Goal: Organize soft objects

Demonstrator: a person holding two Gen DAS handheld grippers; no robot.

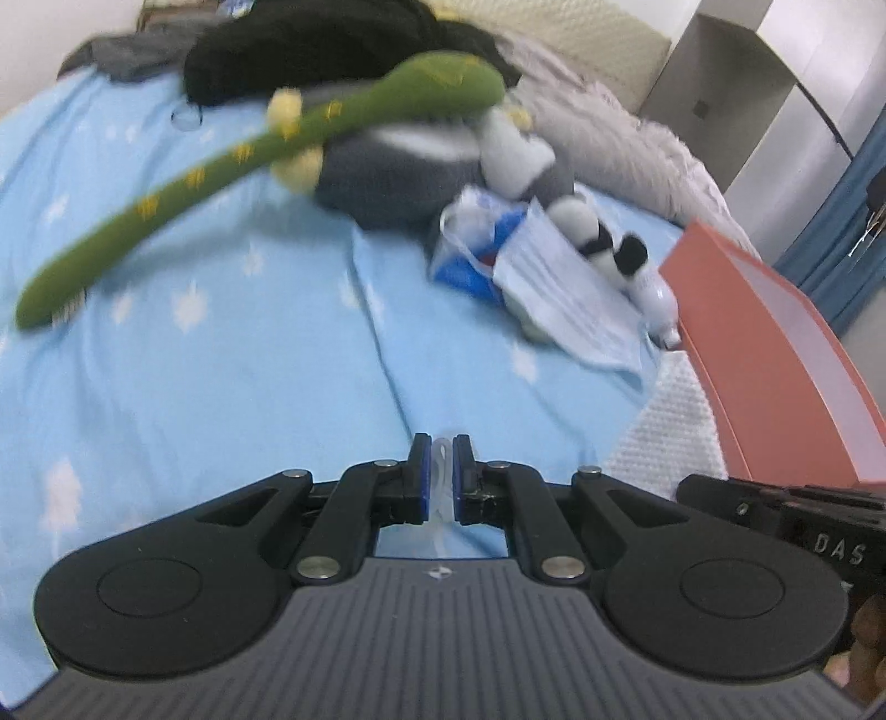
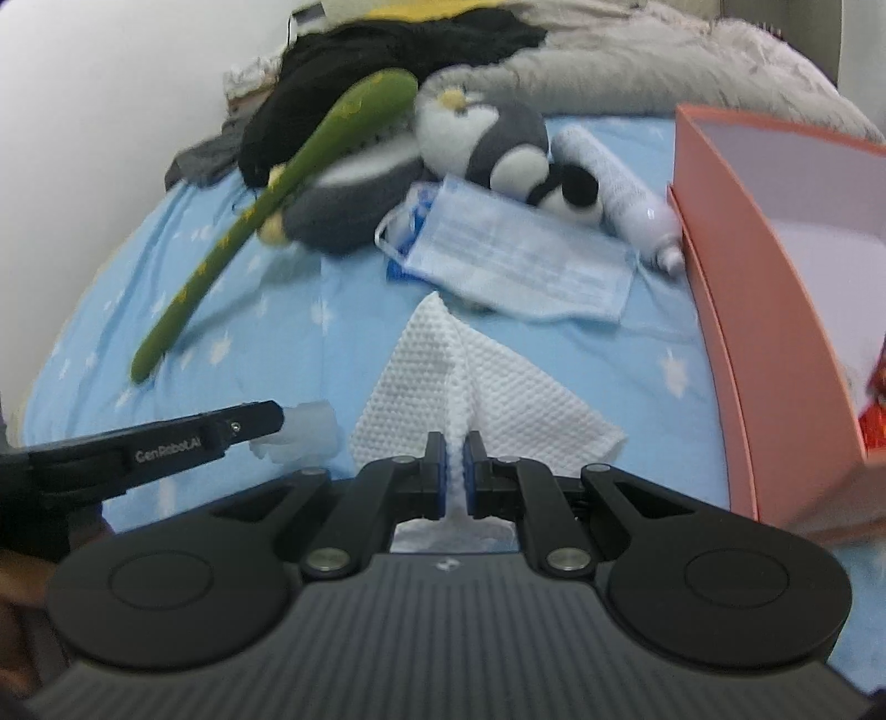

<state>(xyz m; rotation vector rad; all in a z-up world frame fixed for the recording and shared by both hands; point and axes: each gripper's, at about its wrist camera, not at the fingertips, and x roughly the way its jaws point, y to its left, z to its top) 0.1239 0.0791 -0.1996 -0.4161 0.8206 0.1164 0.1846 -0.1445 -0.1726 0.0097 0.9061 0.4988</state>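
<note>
My right gripper (image 2: 455, 450) is shut on a white textured cloth (image 2: 487, 387) that spreads over the blue bedsheet (image 2: 221, 343). My left gripper (image 1: 441, 459) is shut on a small clear plastic piece (image 1: 440, 476); it shows in the right wrist view (image 2: 302, 429) at the left. A green plush snake (image 1: 221, 166) (image 2: 266, 205), a grey and white penguin plush (image 2: 476, 138) (image 1: 387, 183), a blue face mask (image 2: 515, 255) (image 1: 565, 288) and a white bottle (image 2: 620, 188) lie further back. An open pink box (image 2: 775, 310) (image 1: 775, 343) stands at the right.
A black garment (image 2: 387, 66) (image 1: 310, 50) and a grey furry blanket (image 2: 664, 66) (image 1: 609, 122) are piled at the head of the bed. A blue plastic packet (image 1: 470, 260) lies under the mask. A white wall is at the left.
</note>
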